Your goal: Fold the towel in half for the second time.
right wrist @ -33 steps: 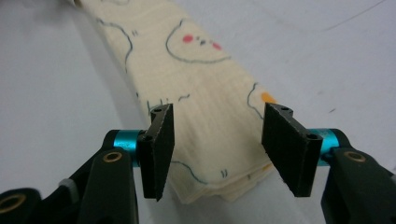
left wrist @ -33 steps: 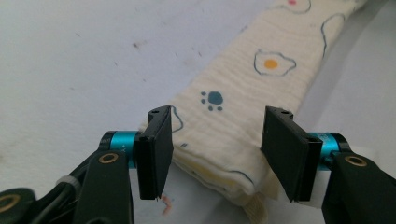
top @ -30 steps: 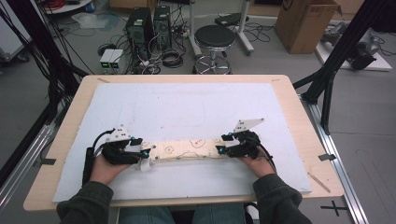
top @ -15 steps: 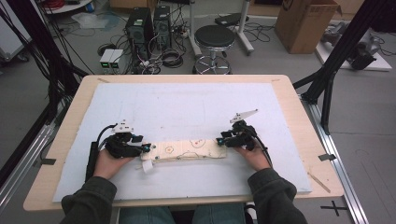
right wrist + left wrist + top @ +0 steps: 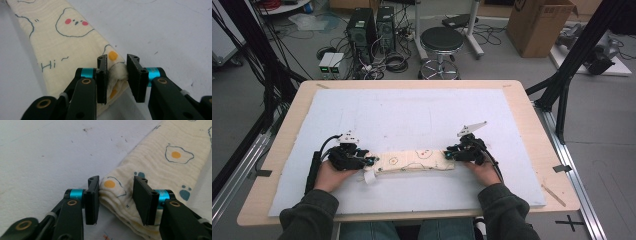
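Jaws closer on cloth, mat

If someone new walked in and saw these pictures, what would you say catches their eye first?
Probably the long folded strip of cream cloth printed with fried eggs and bears, lying across the near part of the white table mat. The left gripper and right gripper sit at its two ends, jaws having just been closing, each with a bunched cloth corner between them.

Cream muslin cloth folded into a long narrow strip, printed with fried eggs and faces. Lying flat across the table's near middle, ends bunched.
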Tool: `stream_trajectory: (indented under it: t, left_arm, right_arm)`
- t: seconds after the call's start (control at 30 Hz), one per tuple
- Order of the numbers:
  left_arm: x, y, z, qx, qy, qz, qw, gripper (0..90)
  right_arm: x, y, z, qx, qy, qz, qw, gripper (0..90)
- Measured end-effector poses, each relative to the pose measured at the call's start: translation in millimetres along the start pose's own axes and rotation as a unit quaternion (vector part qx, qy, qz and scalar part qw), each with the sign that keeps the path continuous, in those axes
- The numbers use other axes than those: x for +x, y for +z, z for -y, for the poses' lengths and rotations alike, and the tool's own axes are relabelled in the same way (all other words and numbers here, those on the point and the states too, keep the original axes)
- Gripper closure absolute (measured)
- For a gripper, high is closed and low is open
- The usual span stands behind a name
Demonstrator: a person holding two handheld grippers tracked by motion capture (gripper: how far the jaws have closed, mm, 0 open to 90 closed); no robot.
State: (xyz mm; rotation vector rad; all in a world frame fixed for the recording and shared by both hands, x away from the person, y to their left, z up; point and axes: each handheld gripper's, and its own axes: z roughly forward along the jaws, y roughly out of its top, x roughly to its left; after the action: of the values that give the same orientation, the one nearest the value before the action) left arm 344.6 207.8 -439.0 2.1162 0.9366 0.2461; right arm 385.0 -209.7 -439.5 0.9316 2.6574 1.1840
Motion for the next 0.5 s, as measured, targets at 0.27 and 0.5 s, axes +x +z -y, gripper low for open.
stream_trajectory:
  t: [0.27, 0.5]
  left_arm:
    - [-1.4, 0.2, -0.1, 0.001, 0.004, 0.011, 0.9999, 73.4]
    - [-6.9, -2.9, -2.3, -0.006, 0.012, -0.005, 0.9999, 78.5]
  right_arm:
    - [1.1, 0.4, 0.3, -0.002, -0.002, -0.005, 1.0000, 77.5]
    - [2.9, -1.4, -1.2, -0.001, -0.012, -0.006, 0.9999, 79.6]
